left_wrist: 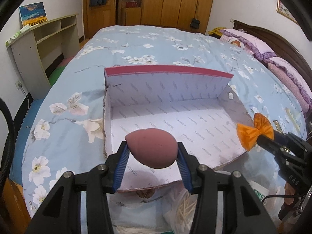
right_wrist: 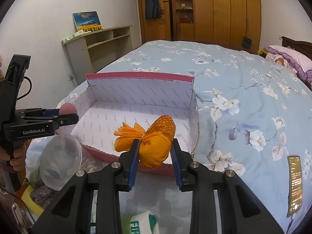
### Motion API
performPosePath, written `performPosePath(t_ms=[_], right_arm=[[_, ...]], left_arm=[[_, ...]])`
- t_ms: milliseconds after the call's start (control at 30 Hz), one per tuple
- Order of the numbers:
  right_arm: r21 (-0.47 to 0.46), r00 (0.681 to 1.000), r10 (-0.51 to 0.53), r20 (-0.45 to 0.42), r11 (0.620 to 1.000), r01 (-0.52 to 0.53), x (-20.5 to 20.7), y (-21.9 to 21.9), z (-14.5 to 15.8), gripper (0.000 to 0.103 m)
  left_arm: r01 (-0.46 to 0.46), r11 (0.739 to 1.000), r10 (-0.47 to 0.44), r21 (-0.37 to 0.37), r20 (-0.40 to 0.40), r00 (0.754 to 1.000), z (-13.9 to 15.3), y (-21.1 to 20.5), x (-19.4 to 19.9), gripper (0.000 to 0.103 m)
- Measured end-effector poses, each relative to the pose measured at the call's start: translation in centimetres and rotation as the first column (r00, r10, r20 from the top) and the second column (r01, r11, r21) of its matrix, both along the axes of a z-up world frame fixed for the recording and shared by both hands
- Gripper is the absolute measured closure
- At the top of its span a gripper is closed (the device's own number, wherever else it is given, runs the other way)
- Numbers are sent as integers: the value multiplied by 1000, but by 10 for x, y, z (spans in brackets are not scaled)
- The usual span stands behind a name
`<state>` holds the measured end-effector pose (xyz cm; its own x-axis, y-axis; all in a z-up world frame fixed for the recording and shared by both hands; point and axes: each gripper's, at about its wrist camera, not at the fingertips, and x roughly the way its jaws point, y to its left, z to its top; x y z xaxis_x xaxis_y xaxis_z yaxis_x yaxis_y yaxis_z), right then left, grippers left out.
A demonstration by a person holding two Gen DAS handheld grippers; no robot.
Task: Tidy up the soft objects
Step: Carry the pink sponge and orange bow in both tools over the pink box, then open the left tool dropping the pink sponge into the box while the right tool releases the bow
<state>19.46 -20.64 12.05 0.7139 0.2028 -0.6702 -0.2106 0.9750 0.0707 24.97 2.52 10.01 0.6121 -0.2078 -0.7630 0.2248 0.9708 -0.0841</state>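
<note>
My left gripper is shut on a dusty-pink egg-shaped sponge and holds it above the near edge of an open cardboard box lined with white printed paper. My right gripper is shut on an orange mesh pouf and holds it over the box's near edge. In the left wrist view the pouf shows at the right, by the box's right wall. In the right wrist view the left gripper and sponge show at the left. The inside of the box shows nothing in it.
The box lies on a blue floral bed cover. A clear plastic bowl and cotton swabs lie near the box's front left. A phone lies on the cover at right. Pink pillows lie far right.
</note>
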Motion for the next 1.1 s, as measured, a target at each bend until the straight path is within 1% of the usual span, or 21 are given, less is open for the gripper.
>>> performPosePath(t_ms=[300,733,1033,1067,1100], right_arm=[[-7,1000,-12,-17,1000,12,7,-1,-5,71],[1,999,-25,-23,1000,25,11,-3,-9,71],[-1,1000,-23,-20,1000,23,12,-4,-10,70],[0,1000,-23,-19,1000,23,12,-4,-10,69],[0,1000,-23,-18,1000,23,12,-4,-11,66]], left_arm=[[-12,1000,12,8,-27,1000,-14,-2,10,52],[-26,1000,26,2,-53,998,-17,1,14,51],[-38,999,38,5,-56,998,-17,2,16,43],[-39,999,39,6,-57,998,-17,2,16,42],[-40,999,40,8,-56,998,-17,2,15,42]])
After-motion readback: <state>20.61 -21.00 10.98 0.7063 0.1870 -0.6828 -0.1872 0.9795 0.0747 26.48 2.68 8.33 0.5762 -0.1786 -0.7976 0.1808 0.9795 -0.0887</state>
